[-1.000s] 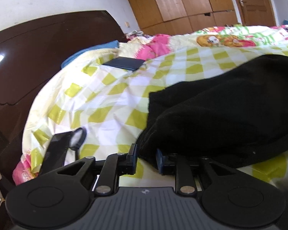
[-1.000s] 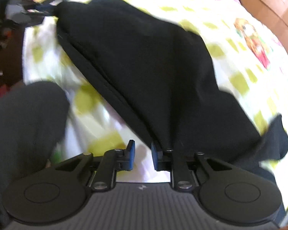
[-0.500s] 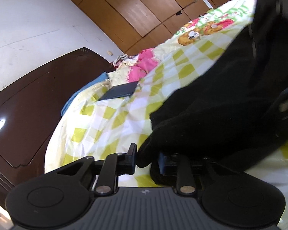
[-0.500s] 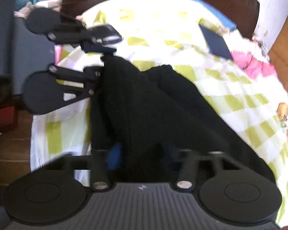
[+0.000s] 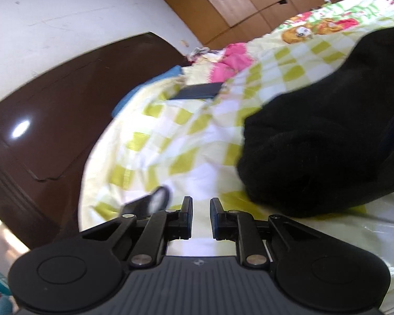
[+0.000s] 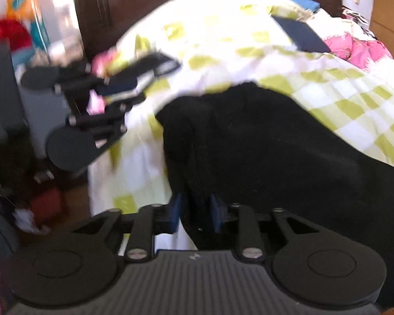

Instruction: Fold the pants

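Black pants [image 5: 317,141] lie bunched on the bed's yellow-and-white checked quilt [image 5: 176,141], near the edge by the dark wooden headboard [image 5: 52,120]. Left gripper [image 5: 200,214]: fingers parted with nothing between them, held over bare quilt just beside the pants' folded edge. Right gripper [image 6: 194,211]: blue-padded fingers [image 6: 175,212] closed on a fold of the pants [image 6: 262,144]. In the right wrist view the left gripper [image 6: 134,86] appears off the pants, over the bed's corner. A dark flat rectangle [image 5: 199,91] lies farther up the quilt, near pink bedding [image 5: 231,60].
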`<state>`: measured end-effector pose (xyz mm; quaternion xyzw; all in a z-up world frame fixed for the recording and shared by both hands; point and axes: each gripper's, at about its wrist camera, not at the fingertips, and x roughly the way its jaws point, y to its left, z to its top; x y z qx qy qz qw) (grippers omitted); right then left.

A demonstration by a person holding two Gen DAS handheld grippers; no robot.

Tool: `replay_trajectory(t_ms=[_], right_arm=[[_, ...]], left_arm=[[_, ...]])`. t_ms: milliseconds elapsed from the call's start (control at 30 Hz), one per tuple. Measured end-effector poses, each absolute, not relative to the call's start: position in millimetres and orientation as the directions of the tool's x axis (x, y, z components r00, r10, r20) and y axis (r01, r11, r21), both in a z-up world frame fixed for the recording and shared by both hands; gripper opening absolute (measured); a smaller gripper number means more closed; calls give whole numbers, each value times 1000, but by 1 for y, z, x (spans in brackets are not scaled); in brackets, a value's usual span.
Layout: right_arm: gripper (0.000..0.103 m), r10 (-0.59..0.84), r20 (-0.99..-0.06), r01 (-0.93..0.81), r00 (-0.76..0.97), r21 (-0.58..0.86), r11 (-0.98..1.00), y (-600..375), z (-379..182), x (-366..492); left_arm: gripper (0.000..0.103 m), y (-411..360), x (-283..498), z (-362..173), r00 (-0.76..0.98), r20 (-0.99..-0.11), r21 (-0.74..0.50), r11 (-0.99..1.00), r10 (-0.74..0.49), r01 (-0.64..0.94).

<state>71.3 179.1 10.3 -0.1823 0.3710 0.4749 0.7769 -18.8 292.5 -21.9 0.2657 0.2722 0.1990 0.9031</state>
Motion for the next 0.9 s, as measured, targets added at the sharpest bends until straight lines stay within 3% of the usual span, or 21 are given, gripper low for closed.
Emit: replay_trajectory(t_ms=[133,200,300,367,500,633,767,800,900], right_arm=[[38,609,-710,-792,354,119,599,109,41,103],[46,559,-712,-699,425,134,702,61,47,137],[48,498,-722,-570,479,176,803,-3,42,187],[48,527,-728,-516,438,276,811,-32,32,222],[50,672,-654,-495,349,480,724,-58,9,277],[50,783,-609,-480,128,653,586,-50,-15,296],[54,852,-519,-595,-68,707,382,-32,-7,275],[60,851,-517,-619,-95,700,357,-26,-6,273],[63,846,-524,-623,-102,696,356,-12,-17,284]], left_arm=[[32,278,-15,9,804,-369,535,814,467,-227],[32,256,-5,19,841,-365,490,850,400,-192],[33,219,19,20,876,-397,428,899,275,-88],[33,196,37,12,882,-424,400,916,206,-22],[33,162,66,-3,863,-483,375,926,146,53],[33,144,82,-17,831,-540,391,914,132,109],[33,141,85,-29,801,-586,388,911,124,142],[33,139,86,-30,798,-589,390,909,125,146],[33,137,89,-31,800,-587,399,905,126,150]])
